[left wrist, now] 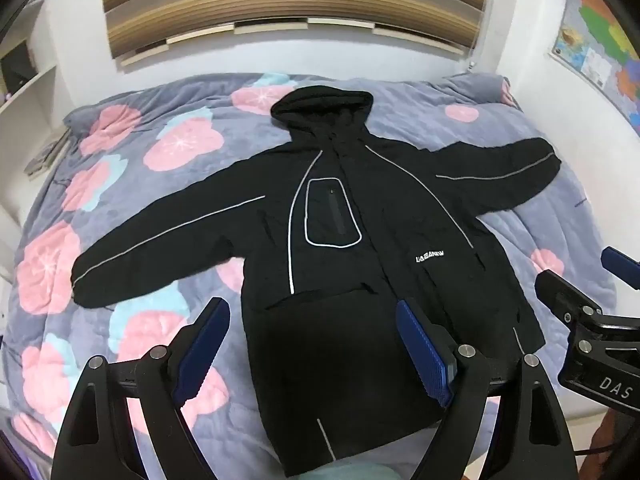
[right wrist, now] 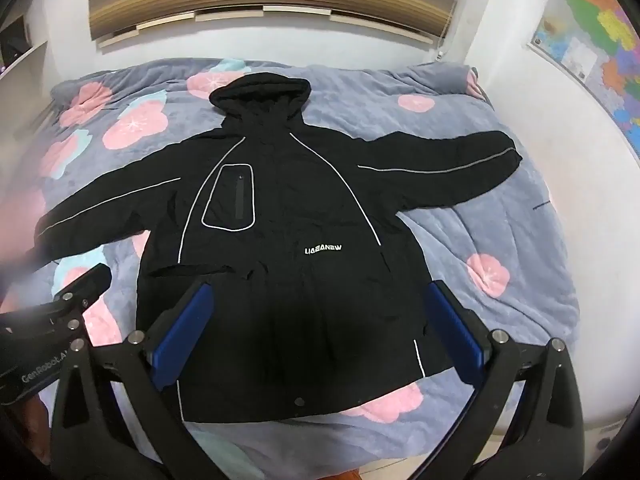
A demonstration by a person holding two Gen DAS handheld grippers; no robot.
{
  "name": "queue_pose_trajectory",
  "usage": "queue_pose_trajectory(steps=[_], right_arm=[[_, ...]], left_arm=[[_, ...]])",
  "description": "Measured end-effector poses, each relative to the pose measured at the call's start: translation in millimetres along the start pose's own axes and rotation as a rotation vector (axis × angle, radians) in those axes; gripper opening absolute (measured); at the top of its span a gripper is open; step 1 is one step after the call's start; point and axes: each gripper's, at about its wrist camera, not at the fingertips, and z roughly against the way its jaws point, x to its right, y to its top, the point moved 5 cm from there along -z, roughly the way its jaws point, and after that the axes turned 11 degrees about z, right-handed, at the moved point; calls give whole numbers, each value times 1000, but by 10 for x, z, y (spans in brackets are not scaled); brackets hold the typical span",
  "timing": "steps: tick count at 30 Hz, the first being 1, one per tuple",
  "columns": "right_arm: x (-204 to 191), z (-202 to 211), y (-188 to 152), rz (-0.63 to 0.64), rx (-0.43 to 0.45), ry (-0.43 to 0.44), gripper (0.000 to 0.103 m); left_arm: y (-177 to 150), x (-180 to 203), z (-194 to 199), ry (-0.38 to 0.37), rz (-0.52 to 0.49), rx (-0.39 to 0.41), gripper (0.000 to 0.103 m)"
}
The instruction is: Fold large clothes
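Observation:
A large black hooded jacket (left wrist: 340, 240) with thin white piping lies flat and face up on the bed, both sleeves spread out, hood at the far end; it also shows in the right wrist view (right wrist: 288, 240). My left gripper (left wrist: 312, 312) is open and empty, held above the jacket's lower hem. My right gripper (right wrist: 320, 296) is open and empty, held above the hem a little to the right. The right gripper also shows at the right edge of the left wrist view (left wrist: 592, 320). The left gripper shows at the left edge of the right wrist view (right wrist: 60, 312).
The bed has a grey-blue quilt (left wrist: 500, 120) with pink flowers. A white wall with a wooden slatted blind (left wrist: 296, 4) stands behind it. A coloured map (left wrist: 600, 40) hangs on the right wall. White shelves (left wrist: 28, 76) stand at the left.

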Motion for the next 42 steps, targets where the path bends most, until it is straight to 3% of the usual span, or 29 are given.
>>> queue_pose_trajectory(steps=[4,9,19,22,28,32,34,38,42], right_arm=[[25,54,53,25,38,33,103],[207,190,132,51,98,54,103],[724,192,104,59,132,73,103],[882,145,59,53,127,74,103],[1234,-1,-3,28,115,85,103],[1427,-161,-12,13,93,116,103],[1500,-230,1,12,91,128,103],[1599,-339,57,22,95,135,103],[1706,-474,144,25,98,147,103]], left_arm=[[9,51,71,48,37,44,86],[-98,103,302,49,96,96,86],[-146,681,305,35,166,25,86],[-176,831,271,74,175,18,86],[-240,1177,78,208,140,-79,86],[-307,1368,-30,183,150,-125,86],[-291,1437,-62,114,193,-126,86],[-179,1515,-91,137,204,-77,86],[-7,1592,-178,104,222,-50,86]])
